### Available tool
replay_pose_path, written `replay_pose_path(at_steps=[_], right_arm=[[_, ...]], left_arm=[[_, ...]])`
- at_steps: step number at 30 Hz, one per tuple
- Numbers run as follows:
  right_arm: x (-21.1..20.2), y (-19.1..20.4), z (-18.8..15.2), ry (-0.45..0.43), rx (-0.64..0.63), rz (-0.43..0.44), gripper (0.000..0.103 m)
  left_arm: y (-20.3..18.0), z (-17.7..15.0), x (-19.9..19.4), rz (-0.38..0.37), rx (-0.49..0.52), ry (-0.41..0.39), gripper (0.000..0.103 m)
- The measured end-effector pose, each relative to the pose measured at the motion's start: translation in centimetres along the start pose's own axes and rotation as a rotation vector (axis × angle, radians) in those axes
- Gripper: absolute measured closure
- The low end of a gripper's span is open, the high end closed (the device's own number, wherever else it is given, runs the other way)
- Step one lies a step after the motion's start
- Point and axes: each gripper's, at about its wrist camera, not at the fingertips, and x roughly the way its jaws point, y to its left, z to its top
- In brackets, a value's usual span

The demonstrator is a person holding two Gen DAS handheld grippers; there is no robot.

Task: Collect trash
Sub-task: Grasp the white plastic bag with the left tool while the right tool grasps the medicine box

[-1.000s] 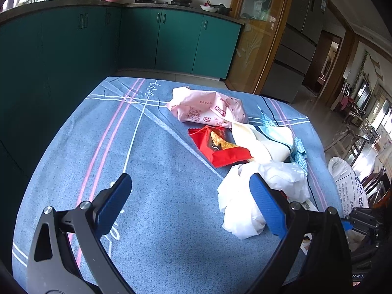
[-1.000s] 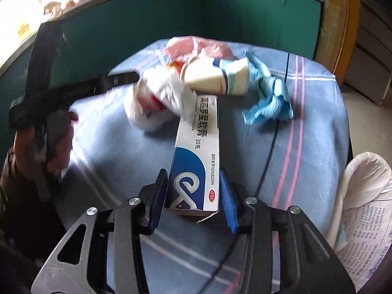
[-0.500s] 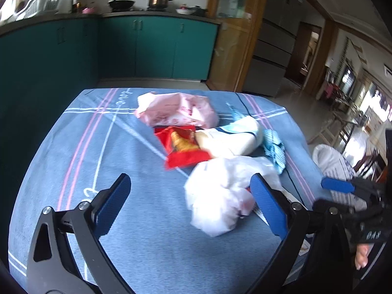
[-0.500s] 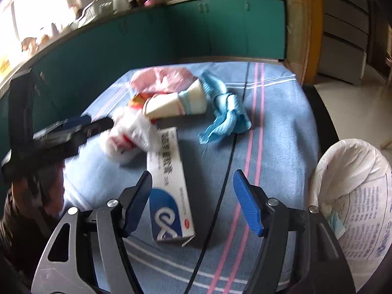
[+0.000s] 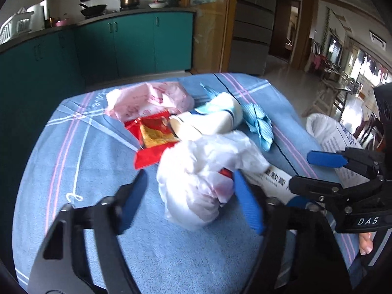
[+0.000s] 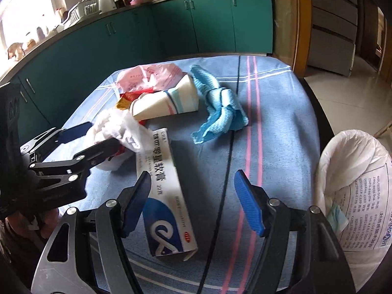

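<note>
White plastic bag (image 5: 208, 171) — between left gripper's (image 5: 191, 198) fingers

Both tools have black plastic frames with triangular cut-outs, silver screws and ribbed blue pads: the left gripper (image 5: 189, 202) and the right gripper (image 6: 193, 202), whose side carries white "DAS" letters.

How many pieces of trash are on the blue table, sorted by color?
White: 3, the crumpled plastic bag, the paper cup and the medicine box.
Pink: 1, the pink bag.
Red: 1, the snack wrapper.
Blue: 1, the cloth.
Total: 6 on the table.
</note>
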Motion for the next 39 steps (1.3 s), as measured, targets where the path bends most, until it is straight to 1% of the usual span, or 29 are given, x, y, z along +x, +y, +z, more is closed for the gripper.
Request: replay_pose_path(at_steps=[1,3,5,7,9,12,15,17,21,22,23,26,28,29,31,33,36,39], right_arm=[[0.0,0.2,0.0,-0.001,-0.008,0.0,0.034],[0.1,0.7,0.0,-0.003,-0.026,-0.001,0.034],[0.3,1.1,0.0,-0.002,-0.038,-0.001,0.034],[0.5,1.6,-0.1,0.003,-0.053,0.0,0.034],[0.8,2.1,-0.2,0.008,-0.072,-0.006,0.034],[1.2,3.0,-0.4,0.013,-0.103,-0.012,0.034],[1.6,3.6,-0.7,0.021,-0.135,-0.033,0.034],[1.9,3.9,-0.7,0.028,-0.141,-0.036,0.034],[2.3,4.0,-0.8,0.042,-0.146,-0.051,0.034],[2.4,3.9,-0.9,0.045,-0.147,-0.054,0.037],[2.4,3.8,-0.9,0.051,-0.147,-0.059,0.044],[2.5,3.3,-0.8,0.056,-0.126,-0.068,0.055],[2.4,2.6,-0.6,0.058,-0.097,-0.077,0.059],[2.4,2.2,-0.5,0.058,-0.079,-0.082,0.06],[2.3,1.5,-0.4,0.058,-0.038,-0.091,0.06],[2.2,0.9,-0.4,0.058,-0.01,-0.096,0.06],[2.1,0.5,-0.5,0.057,0.008,-0.103,0.06],[2.2,0.7,-0.4,0.057,-0.002,-0.107,0.058]], left_arm=[[0.1,0.0,0.1,-0.007,0.0,0.005,0.047],[0.2,-0.1,0.0,-0.019,-0.001,0.013,0.052],[0.3,0.0,-0.4,-0.007,0.002,0.0,0.053],[0.6,0.0,-0.8,0.0,0.001,-0.012,0.056],[1.0,-0.1,-1.2,-0.023,-0.008,-0.013,0.058],[1.3,-0.2,-1.9,-0.053,-0.013,-0.017,0.059],[1.2,-0.4,-2.7,-0.105,-0.01,-0.024,0.059],[1.0,-0.6,-3.2,-0.117,-0.001,-0.036,0.056],[0.6,-0.7,-3.3,-0.1,0.019,-0.046,0.049],[0.6,-0.8,-3.1,-0.096,0.016,-0.042,0.047],[0.8,-0.8,-3.0,-0.094,0.012,-0.039,0.046],[1.3,-0.8,-2.6,-0.098,-0.012,-0.026,0.039],[1.5,-0.8,-2.4,-0.101,-0.023,-0.022,0.035],[1.6,-0.8,-2.3,-0.102,-0.031,-0.02,0.034],[1.6,-0.9,-2.3,-0.103,-0.039,-0.017,0.026],[1.6,-1.0,-2.1,-0.103,-0.05,-0.012,0.021],[1.4,-1.1,-1.6,-0.097,-0.054,0.001,0.017],[1.1,-1.3,-1.1,-0.101,-0.045,0.021,0.017]])
